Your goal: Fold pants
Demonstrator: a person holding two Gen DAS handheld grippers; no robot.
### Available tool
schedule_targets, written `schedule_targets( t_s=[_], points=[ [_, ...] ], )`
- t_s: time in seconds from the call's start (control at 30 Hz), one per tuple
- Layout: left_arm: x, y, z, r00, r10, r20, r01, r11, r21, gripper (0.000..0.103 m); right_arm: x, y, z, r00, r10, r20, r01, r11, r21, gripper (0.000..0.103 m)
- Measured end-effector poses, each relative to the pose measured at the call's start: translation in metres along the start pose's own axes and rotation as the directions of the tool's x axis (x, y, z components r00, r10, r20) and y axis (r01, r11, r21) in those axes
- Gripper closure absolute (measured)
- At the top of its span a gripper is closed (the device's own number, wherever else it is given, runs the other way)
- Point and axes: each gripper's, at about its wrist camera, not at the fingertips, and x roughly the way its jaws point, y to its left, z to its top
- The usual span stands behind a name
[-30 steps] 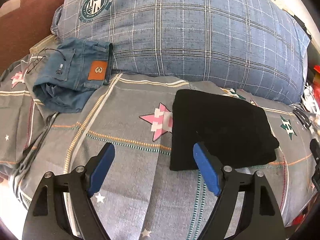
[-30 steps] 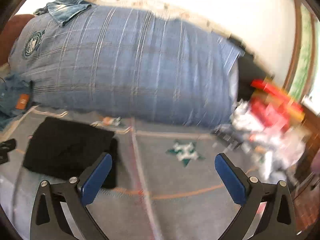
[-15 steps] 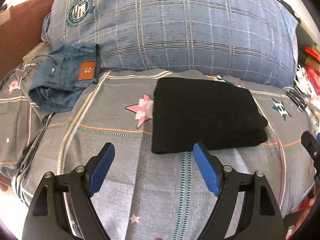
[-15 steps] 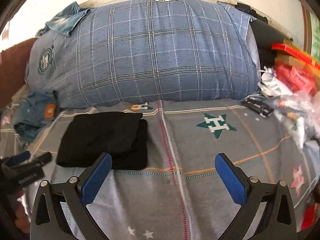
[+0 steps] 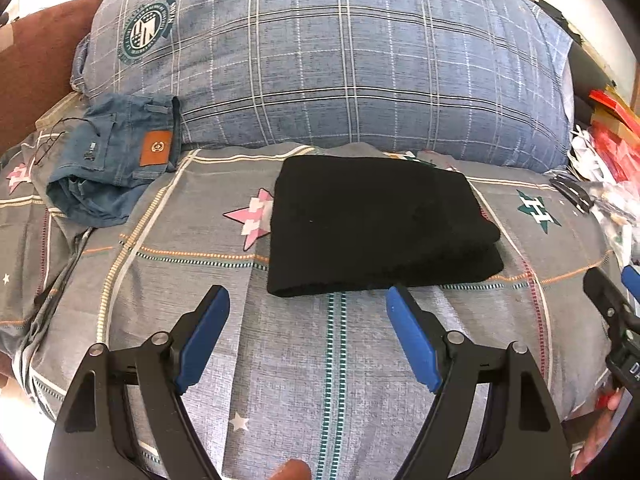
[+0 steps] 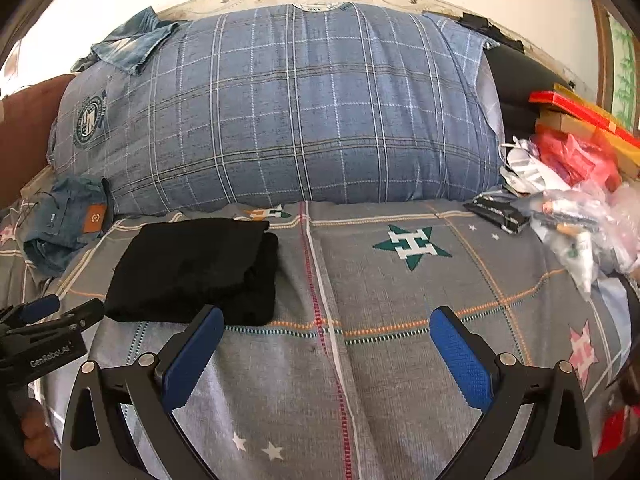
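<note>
- Left gripper (image 5: pixel 308 326) is mine, with its blue pads spread wide and nothing between them; it hangs over the bed (image 5: pixel 328 380) just short of the near edge of the pants (image 5: pixel 372 224).
- My right gripper (image 6: pixel 326 338) is also wide open and empty, over bare bedspread to the right of the pants.
- From the left camera, the tip of my right gripper shows at the far right edge; from the right camera, my left gripper shows at the far left edge.
- The pants are black and already folded into a thick, flat rectangle, lying on the grey checked bedspread near the middle of the bed.
- Their left edge covers part of a pink star (image 5: pixel 252 216) printed on the bedspread.
- A green star (image 6: pixel 412 244) is printed to the right of the pants, apart from them.
- Behind the pants, a large blue plaid pillow (image 5: pixel 340 64) stretches across the head of the bed.
- Folded jeans (image 5: pixel 112 160) with a tan patch lie at the left, against the pillow's lower corner, well apart from the black pants.
- Another piece of denim (image 6: pixel 128 46) is draped on the pillow's top left.
- A clutter of packets (image 6: pixel 576 200) and plastic bags sits at the bed's right side.
</note>
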Motion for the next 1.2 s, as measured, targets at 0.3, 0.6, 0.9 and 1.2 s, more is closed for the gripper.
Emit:
schedule_targets(
  t_s=[0.3, 0.6, 0.9, 1.2],
  points=[
    [0.004, 0.000, -0.004, 1.000, 0.014, -0.009, -0.014, 1.000, 0.003, 0.022, 0.002, 0.001, -0.008, 1.000, 0.003, -0.014, -0.003, 1.000, 0.000, 0.000],
    [0.002, -0.002, -0.003, 1.000, 0.008, -0.010, -0.008, 1.000, 0.019, 0.022, 0.001, 0.011, -0.008, 1.000, 0.001, -0.007, -0.002, 0.998, -0.068, 0.000],
    [0.000, -0.004, -0.003, 1.000, -0.024, -0.016, 0.025, 0.999, 0.030, 0.022, 0.006, 0.006, -0.008, 1.000, 0.012, -0.022, -0.013, 0.999, -0.046, 0.000],
    [0.002, -0.010, -0.004, 0.998, -0.054, -0.038, 0.055, 0.998, 0.036, 0.022, 0.009, 0.000, -0.013, 0.999, 0.006, -0.045, -0.007, 1.000, -0.028, 0.000]
  ],
)
